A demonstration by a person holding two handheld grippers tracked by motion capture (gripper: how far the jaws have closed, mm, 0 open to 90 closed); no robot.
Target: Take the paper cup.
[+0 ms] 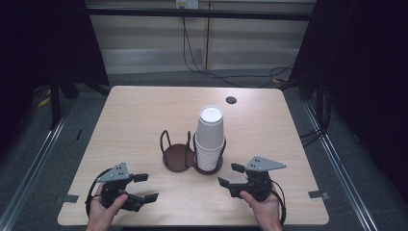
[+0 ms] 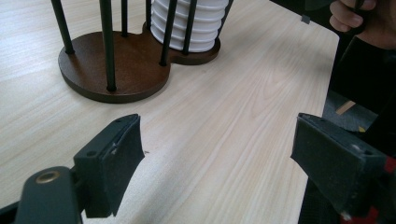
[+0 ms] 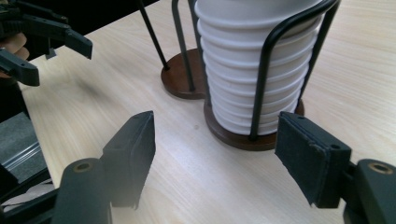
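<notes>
White paper cup stack (image 1: pixel 210 139) stands in right ring of dark wooden holder (image 1: pixel 177 158), mid-counter (image 1: pixel 134 115). Left hand-held gripper (image 1: pixel 145 187) and right hand-held gripper (image 1: pixel 230 174), near edge: jaws apart, nothing between.

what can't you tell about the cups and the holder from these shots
- How many cups: the cup stack is too small to count in the high view. In the right gripper view the top edge cuts it off and the holder's wires cross it.
- Tops of the holder wires: cut off by the top edge in both gripper views.
</notes>
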